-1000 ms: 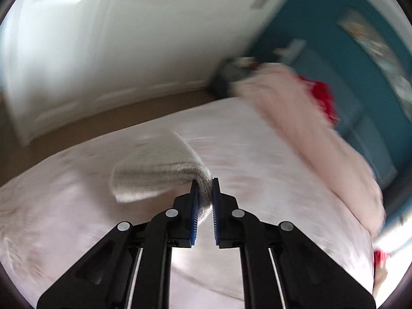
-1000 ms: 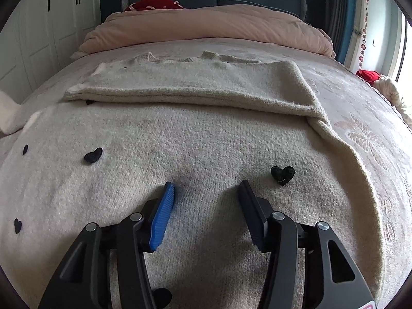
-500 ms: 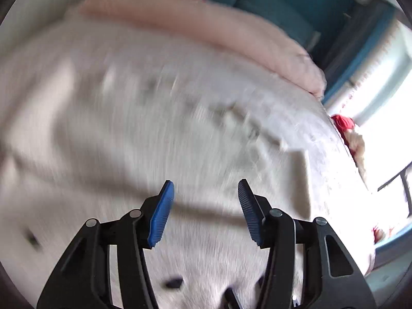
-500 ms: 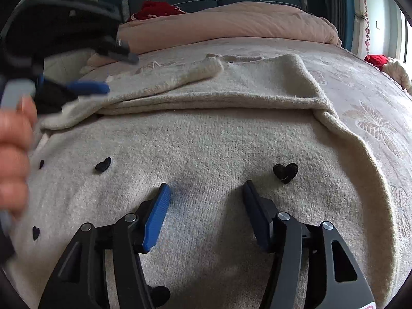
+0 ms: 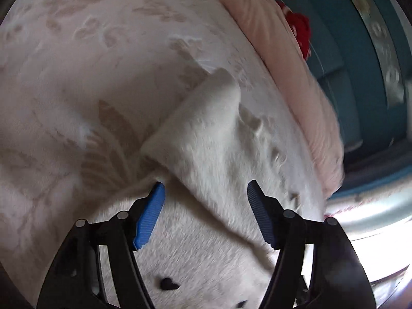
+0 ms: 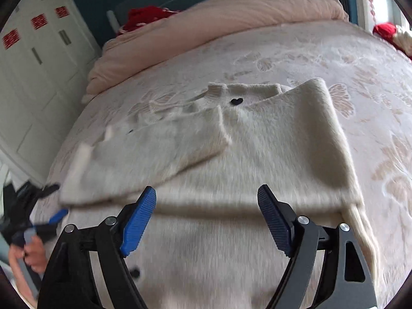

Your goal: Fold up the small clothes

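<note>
Both claws, left gripper and right gripper, just widening and gripping nothing, hovering near the cream sweater lying sleeves-folded-in on the bedspread, readying the next fold.

Both wrist views close, angled down – share cream sweater on bed.

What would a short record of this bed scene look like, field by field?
Garment: cream fuzzy knit sweater with small black hearts, both sleeves folded across its front
Surface: pale pink bedspread with leaf pattern
Behind: pink rolled duvet
Left gripper: jaws just opened, nothing between them
Right gripper: jaws just opened, empty, above the sweater
</note>
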Demonstrator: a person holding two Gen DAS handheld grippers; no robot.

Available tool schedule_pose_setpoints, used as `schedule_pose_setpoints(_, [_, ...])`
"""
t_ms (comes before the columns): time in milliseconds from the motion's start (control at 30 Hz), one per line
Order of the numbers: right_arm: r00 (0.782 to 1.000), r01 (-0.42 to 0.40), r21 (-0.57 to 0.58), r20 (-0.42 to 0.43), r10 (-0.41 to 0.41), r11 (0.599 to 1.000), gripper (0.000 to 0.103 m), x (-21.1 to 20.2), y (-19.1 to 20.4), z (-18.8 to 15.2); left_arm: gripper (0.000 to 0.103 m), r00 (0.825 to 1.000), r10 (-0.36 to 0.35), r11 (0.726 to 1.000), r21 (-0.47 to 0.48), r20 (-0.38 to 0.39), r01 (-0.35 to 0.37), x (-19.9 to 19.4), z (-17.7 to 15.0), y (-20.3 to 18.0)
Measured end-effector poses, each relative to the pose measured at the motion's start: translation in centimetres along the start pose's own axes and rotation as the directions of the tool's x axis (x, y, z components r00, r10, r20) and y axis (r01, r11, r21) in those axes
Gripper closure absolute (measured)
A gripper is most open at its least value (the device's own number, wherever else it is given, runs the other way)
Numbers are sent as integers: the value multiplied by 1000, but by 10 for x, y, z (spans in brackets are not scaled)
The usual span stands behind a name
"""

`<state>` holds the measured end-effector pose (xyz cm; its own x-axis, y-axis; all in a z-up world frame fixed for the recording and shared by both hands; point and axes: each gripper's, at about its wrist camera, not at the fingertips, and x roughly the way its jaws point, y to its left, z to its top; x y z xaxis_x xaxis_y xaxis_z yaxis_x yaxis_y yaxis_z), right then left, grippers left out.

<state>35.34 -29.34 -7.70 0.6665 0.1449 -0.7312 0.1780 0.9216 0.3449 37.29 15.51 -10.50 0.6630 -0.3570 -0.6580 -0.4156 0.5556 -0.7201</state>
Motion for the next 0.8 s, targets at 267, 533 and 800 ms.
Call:
schedule_pose_setpoints(267, [992,-92,307,-57,115,947,96,59,-22,32,77,998,-11,995,-96,62,17,1,24,7])
schedule_pose_setpoints(533, [957,-73,96,288,42,993,97,-45,-26,38,94,998,-39,991,132,51,32,20,22,-27])
schedule_pose_setpoints(800, [979,-36,172,202,1,984,97,-27,-69,7,95,995,90,974,207,30,-94,49,-5,-21])
